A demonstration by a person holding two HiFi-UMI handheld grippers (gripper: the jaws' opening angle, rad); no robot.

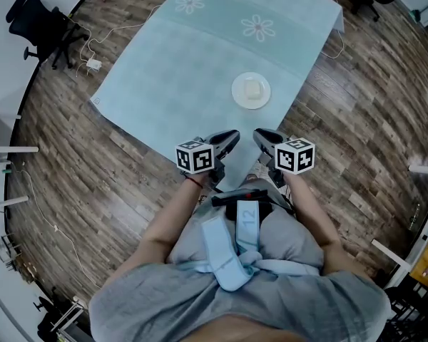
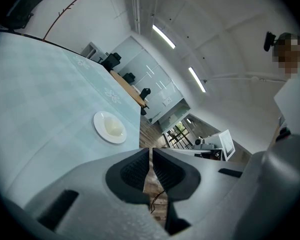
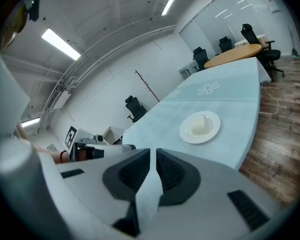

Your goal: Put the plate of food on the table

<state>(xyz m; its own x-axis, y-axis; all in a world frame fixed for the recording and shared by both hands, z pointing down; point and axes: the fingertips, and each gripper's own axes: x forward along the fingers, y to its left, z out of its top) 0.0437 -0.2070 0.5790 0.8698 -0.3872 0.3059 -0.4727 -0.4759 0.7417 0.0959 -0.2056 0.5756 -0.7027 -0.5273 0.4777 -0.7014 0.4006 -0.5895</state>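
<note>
Table [image 1: 164, 70] with plate [image 1: 251, 91] — jaws together

A dark wooden floor [image 1: 64, 169] is seen all around. A black office chair [image 1: 37, 21] is placed at the upper left, and a white adapter [image 1: 94, 64] (with its thin cable) is laid on the floor near it. Long ceiling lamps [image 2: 163, 36] are lit.

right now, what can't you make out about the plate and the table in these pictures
- Food on the plate: too small and pale in every view to name.
- Table: its legs and top are hidden by the blue cloth, head view.
- Table's far end: cut off by the head view's top edge.
- Floor at the person's feet: hidden by their body, head view.
</note>
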